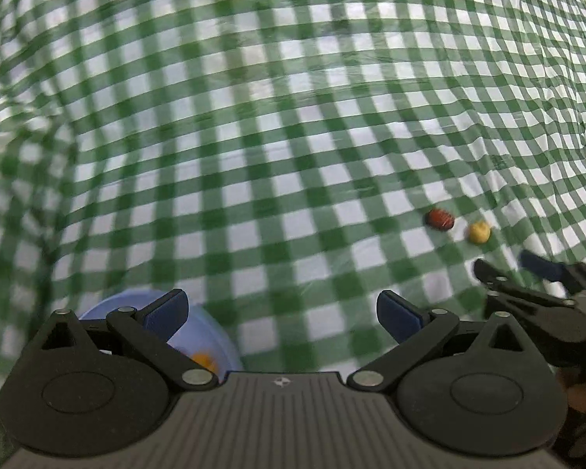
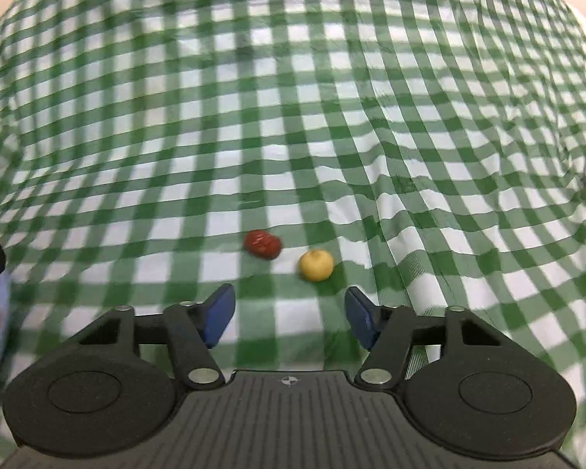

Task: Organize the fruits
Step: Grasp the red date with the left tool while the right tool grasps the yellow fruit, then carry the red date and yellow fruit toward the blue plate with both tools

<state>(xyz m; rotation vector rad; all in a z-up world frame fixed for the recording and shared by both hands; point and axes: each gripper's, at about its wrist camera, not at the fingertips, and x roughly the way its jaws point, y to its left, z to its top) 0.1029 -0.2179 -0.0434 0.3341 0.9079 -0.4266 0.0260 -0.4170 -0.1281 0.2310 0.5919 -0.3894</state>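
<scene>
Green-checked tablecloth [image 2: 332, 97], rumpled, red fruit [image 2: 262, 244], yellow fruit [image 2: 316, 265]

Bright, even light – soft motion blur throughout – fisheye bending the checked tablecloth [image 1: 254, 117] at the edges.

Each camera sits just behind its own claw, looking forward and down along the fingers at the green checked tablecloth [image 1: 293, 136]. The left view has the blue bowl [image 1: 199, 320] close under its left finger. Both share the red fruit [image 2: 262, 244] and yellow fruit [image 2: 316, 265]: near ahead of the right claw, farther off right of the left one.
</scene>
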